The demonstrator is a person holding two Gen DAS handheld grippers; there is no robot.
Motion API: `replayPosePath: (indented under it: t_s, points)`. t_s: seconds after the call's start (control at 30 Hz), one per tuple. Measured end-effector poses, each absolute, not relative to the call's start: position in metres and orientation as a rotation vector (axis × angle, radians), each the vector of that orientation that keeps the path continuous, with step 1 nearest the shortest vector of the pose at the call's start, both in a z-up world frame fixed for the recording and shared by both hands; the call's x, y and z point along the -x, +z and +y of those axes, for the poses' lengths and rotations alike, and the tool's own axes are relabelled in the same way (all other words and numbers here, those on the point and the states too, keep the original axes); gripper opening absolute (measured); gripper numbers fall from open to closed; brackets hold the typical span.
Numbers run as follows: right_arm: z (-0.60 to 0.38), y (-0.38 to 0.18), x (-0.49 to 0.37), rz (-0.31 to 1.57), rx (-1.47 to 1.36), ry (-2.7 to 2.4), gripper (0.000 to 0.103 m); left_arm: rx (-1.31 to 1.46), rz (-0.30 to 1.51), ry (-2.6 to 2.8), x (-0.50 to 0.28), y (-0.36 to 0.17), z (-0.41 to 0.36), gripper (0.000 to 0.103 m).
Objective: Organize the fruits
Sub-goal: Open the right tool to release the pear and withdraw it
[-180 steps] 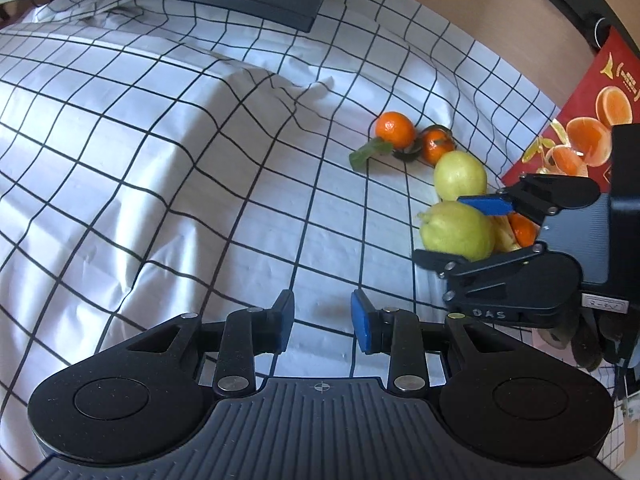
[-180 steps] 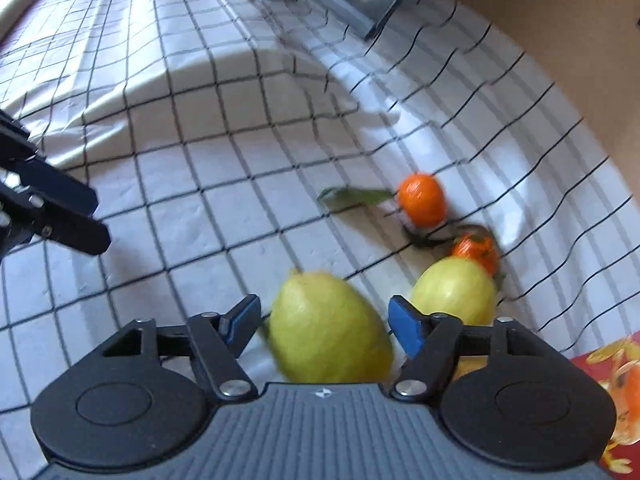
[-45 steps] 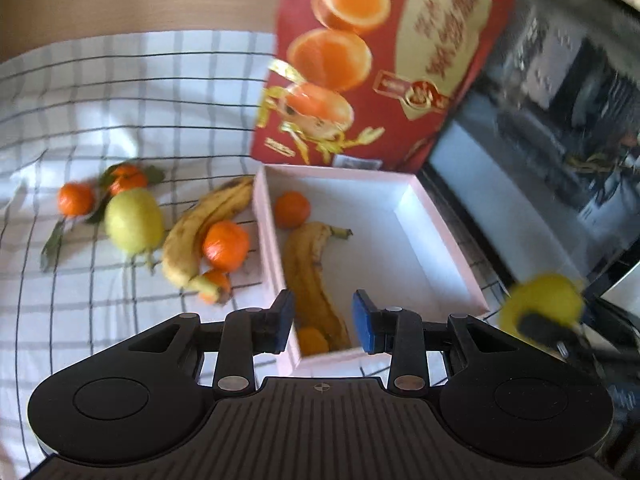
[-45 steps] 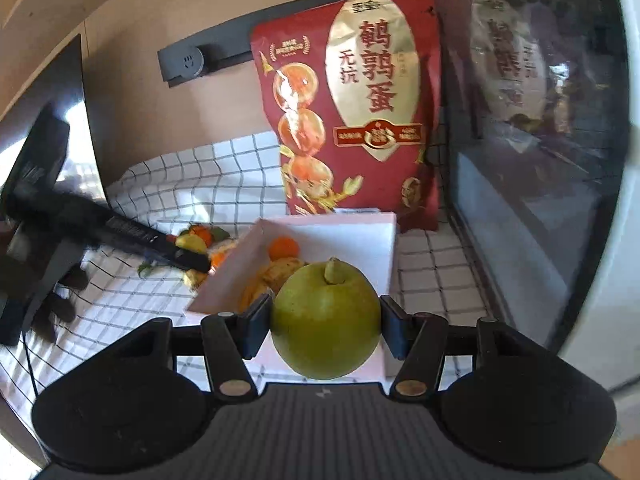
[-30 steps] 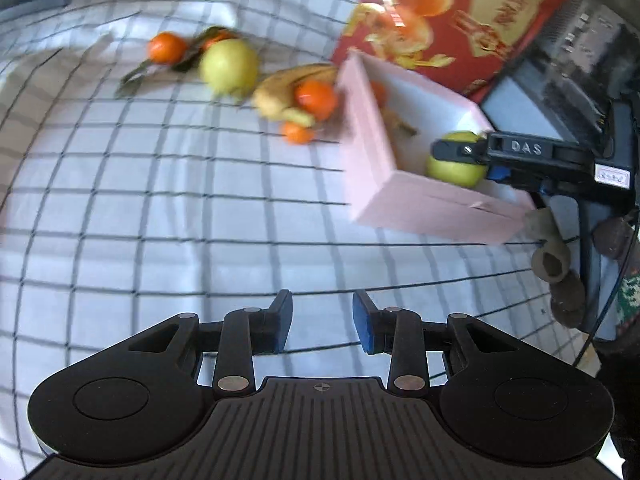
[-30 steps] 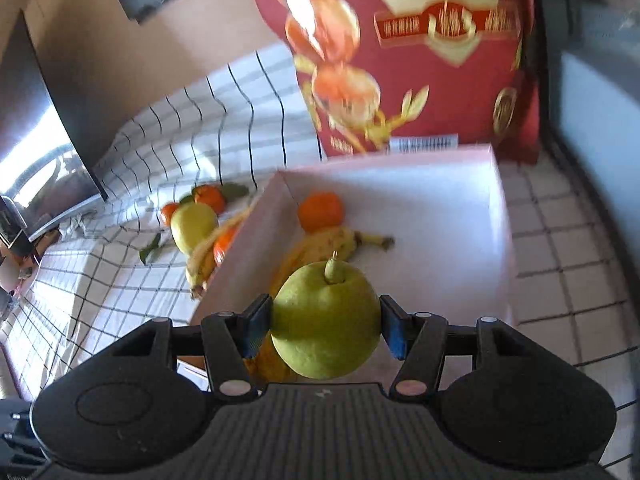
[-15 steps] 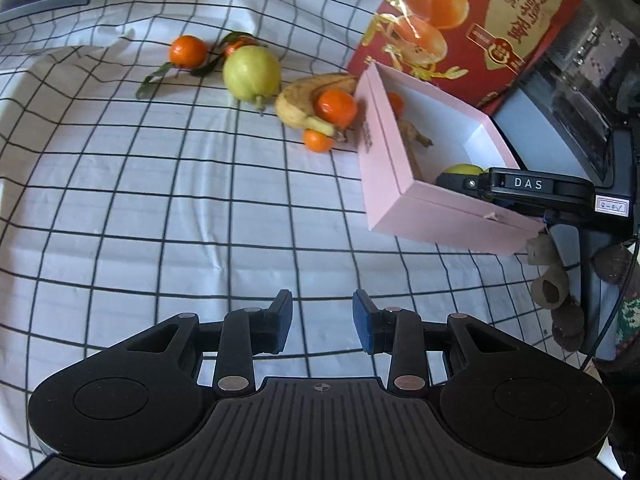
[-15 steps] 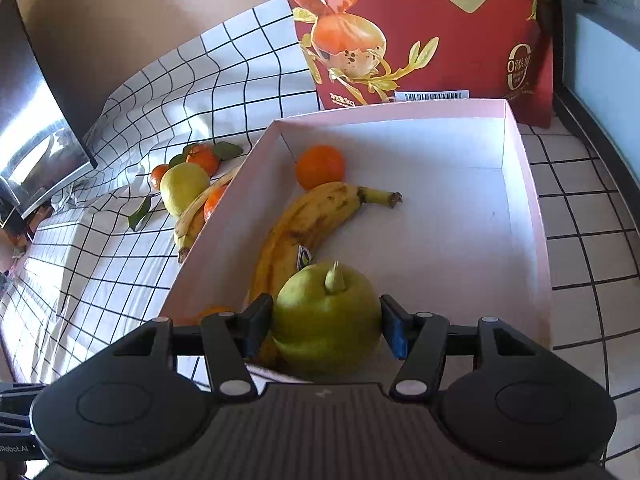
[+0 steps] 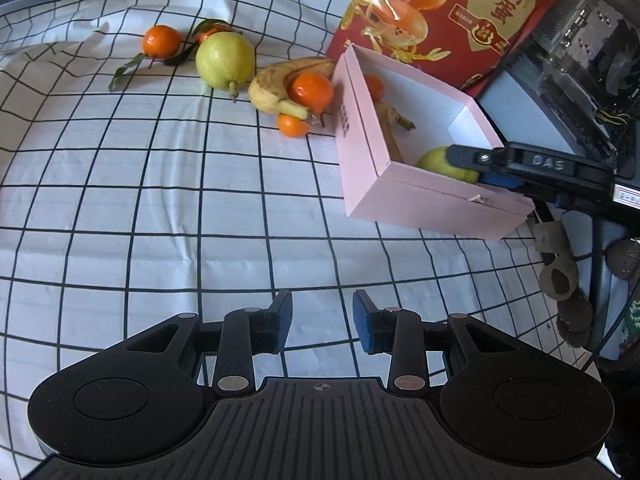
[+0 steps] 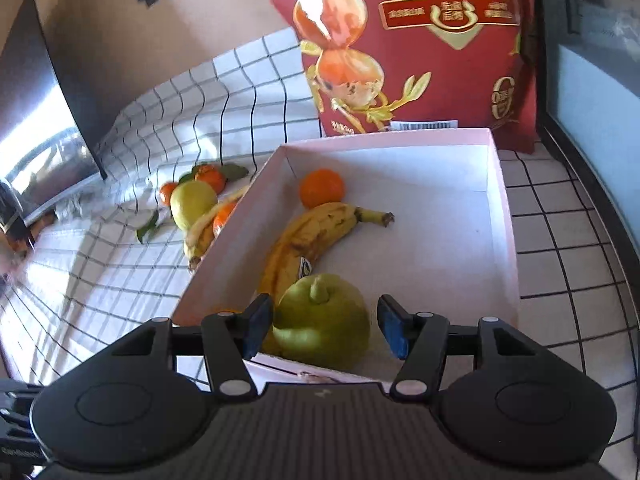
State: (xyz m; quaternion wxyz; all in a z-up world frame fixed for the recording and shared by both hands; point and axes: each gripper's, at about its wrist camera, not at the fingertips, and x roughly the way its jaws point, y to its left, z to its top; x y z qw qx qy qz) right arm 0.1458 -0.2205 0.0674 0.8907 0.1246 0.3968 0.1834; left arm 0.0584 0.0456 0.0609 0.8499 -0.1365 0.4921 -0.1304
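Observation:
A pink box (image 10: 496,216) holds a banana (image 10: 304,240), a tangerine (image 10: 322,188) and a green pear (image 10: 324,320) lying in its near corner. My right gripper (image 10: 322,328) is open around the pear, with gaps on both sides. In the left wrist view the box (image 9: 400,196) stands at the right with the pear (image 9: 436,160) inside. A second pear (image 9: 225,60), a banana (image 9: 276,84) and several tangerines (image 9: 312,90) lie on the cloth left of the box. My left gripper (image 9: 322,326) is open and empty over the cloth.
A red snack bag (image 10: 412,40) stands behind the box. A dark monitor (image 10: 36,120) stands at the far left. A dark appliance (image 9: 580,60) is at the right of the box. The checked cloth (image 9: 140,200) covers the table.
My right gripper has opened and let go of the green pear, which now lies tilted in the box. The left gripper has moved a little nearer to the fruit.

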Motion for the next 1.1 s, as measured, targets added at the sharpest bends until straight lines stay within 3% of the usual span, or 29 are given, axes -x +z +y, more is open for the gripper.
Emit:
replayPosePath:
  t_s: [0.3,0.43,0.53,1.1]
  points:
    - [-0.222,0.094,-0.107,0.677,-0.103,0.280,0.059,0.299,0.920,-0.203,-0.089,0.077,0.062,0.037]
    - [-0.210,0.099,-0.078,0.629,-0.036,0.279,0.069,0.342,0.856,-0.150,-0.122,0.088,0.075,0.037]
    - [-0.195,0.092,-0.063,0.675,-0.046,0.351,0.069,0.314,0.824,-0.163,-0.149,0.093,0.075,0.037]
    - [-0.149,0.058,-0.061,0.813,0.010,0.410,0.069,-0.108,1.024,-0.411,-0.307,0.069,0.038,0.037]
